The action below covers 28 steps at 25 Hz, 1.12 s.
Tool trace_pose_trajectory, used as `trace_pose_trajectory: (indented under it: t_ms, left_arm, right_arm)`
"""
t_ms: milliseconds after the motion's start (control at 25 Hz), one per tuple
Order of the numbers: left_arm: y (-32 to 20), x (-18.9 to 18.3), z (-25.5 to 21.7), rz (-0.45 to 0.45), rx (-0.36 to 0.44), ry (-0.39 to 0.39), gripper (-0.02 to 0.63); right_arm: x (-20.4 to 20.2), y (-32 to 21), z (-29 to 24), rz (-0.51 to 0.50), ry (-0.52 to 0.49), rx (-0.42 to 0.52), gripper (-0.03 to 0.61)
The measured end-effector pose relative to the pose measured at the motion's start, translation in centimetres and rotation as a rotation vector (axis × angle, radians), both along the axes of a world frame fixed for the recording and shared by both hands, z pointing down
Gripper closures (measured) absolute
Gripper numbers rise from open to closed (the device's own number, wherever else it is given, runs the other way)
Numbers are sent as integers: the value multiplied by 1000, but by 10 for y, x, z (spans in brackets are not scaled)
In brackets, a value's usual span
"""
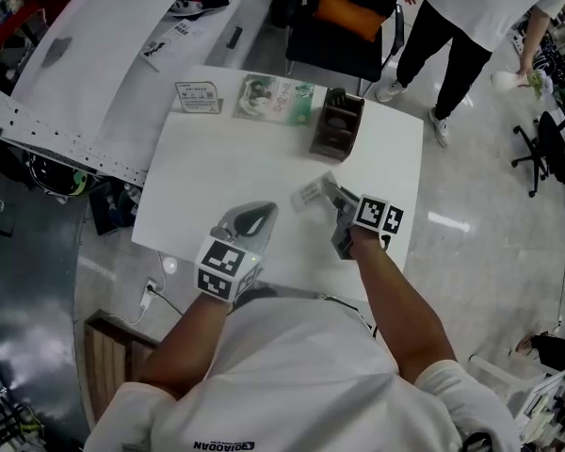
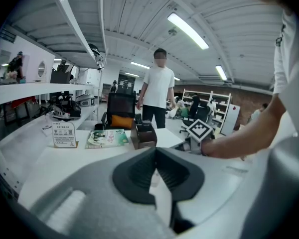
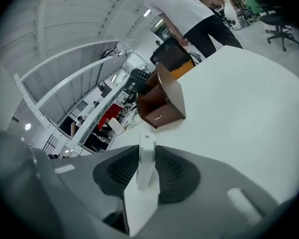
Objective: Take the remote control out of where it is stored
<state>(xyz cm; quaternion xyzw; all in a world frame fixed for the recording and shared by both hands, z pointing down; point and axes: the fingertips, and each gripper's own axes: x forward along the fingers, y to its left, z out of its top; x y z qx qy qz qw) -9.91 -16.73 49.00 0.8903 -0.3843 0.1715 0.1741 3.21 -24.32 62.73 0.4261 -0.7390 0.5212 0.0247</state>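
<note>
White worktop (image 1: 217, 177) in a bright workshop hall, with strip lights (image 2: 189, 30) overhead and a long bench (image 1: 94, 55) off to the left. Along its far edge, left to right in the head view: small printed card (image 1: 198, 97) standing upright, green booklet (image 1: 278, 99) lying flat, brown wooden holder (image 1: 337, 123) with something dark poking out of its top. Past that edge, black chair (image 1: 330, 50) with an orange cushion (image 1: 353, 12), and beside it a person (image 1: 471, 8) in a white shirt and dark trousers, standing on the shiny floor (image 1: 471, 158). Nearer the camera, over the bare middle of the worktop, both hand-held tools side by side but apart. Clamped in the right tool (image 1: 331, 199): white remote control (image 1: 311, 194), gripped edge-on between the ribbed pads (image 3: 177, 171), slim body running out past the fingertips and pointing roughly toward the holder. Out of the holder altogether, well apart from it, low over the worktop; whether touching the surface, impossible to tell. To the left of it, close to the near edge, the left tool (image 1: 250, 222), jaws brought together at the tips with nothing between them, likewise aimed across the worktop toward the card, booklet and holder. Bare forearms (image 1: 395, 290) reaching in from the bottom of the head view to both tools.
</note>
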Motion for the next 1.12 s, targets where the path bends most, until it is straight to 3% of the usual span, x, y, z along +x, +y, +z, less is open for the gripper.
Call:
trace_pose_trajectory:
  t_ms: [560,840,1120]
  left_arm:
    - [0,0,1,0,-8,-2,612]
    - [2,-2,0,3,-7,-3,612]
    - [6,-5,-3,8,-5,0,612]
  right_arm:
    - [23,3,35,-12,163,-71,416]
    - [26,4,39,-24,195,-71,413]
    - [33,8,40,-71,305,-42,396]
